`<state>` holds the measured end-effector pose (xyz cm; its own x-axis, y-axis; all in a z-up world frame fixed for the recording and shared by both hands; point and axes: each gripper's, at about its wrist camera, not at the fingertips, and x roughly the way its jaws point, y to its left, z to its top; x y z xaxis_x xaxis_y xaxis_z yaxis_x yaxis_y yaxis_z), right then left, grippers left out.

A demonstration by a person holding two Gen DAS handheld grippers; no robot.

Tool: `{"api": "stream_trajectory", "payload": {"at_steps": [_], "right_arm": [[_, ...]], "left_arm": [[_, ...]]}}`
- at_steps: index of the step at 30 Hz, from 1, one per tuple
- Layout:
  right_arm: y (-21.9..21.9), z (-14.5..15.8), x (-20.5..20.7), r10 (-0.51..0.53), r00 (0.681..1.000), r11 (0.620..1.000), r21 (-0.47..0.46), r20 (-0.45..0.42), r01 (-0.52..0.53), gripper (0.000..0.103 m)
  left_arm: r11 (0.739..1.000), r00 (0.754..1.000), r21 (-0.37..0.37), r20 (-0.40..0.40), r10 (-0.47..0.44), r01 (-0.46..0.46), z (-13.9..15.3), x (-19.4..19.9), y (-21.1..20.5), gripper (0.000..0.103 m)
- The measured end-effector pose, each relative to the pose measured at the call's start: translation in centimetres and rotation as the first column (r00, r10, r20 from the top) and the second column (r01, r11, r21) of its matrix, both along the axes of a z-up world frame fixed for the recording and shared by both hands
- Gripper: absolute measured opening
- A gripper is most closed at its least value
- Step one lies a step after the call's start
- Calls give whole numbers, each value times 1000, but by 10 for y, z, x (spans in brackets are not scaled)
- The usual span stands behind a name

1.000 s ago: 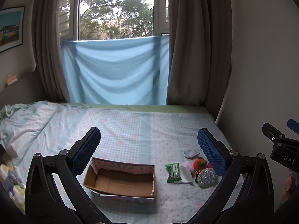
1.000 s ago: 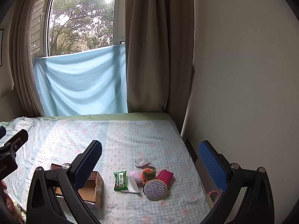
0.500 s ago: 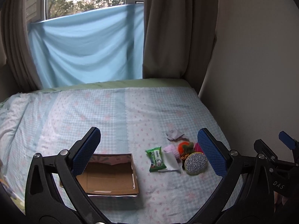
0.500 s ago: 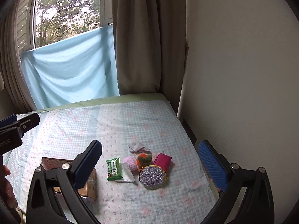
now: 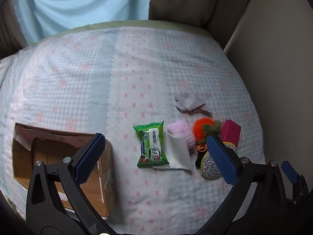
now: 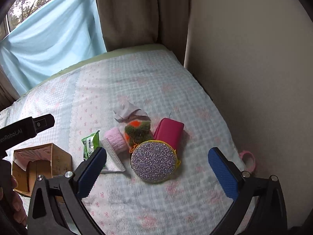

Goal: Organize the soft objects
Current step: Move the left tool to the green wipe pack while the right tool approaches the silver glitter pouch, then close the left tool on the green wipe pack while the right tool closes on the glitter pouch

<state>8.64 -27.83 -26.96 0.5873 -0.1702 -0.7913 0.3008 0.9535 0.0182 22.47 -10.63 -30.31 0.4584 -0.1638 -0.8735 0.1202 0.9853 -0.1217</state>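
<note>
Both my grippers, left gripper [image 5: 156, 160] and right gripper [image 6: 157, 169], are spread wide, holding nothing. The glitter pouch [image 6: 154, 161] sits mid-frame, cardboard box [image 6: 42, 163] lower left. I'd drop straight down, straddle the pouch evenly, and pinch gently so neighbors don't scatter.

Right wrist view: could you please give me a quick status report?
Both grippers, left and right, open and empty. Soft items, glitter pouch in front, still beside the cardboard box. Nothing in the way.
</note>
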Motion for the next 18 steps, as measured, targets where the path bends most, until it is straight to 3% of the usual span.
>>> {"api": "stream_trajectory", "payload": {"at_steps": [8, 13, 18], "right_arm": [[-11, -101, 43, -55, 992, 995, 75, -117, 64, 103], [-9, -146, 58, -92, 980, 989, 99, -174, 110, 103], [-8, -169, 65, -114, 974, 985, 103, -198, 136, 103]], "left_arm": [[999, 991, 43, -133, -10, 16, -97, 33, -18, 91], [999, 981, 46, -195, 11, -2, -134, 36, -9, 89], [995, 978, 92, -210, -4, 24, -154, 42, -12, 88]]}}
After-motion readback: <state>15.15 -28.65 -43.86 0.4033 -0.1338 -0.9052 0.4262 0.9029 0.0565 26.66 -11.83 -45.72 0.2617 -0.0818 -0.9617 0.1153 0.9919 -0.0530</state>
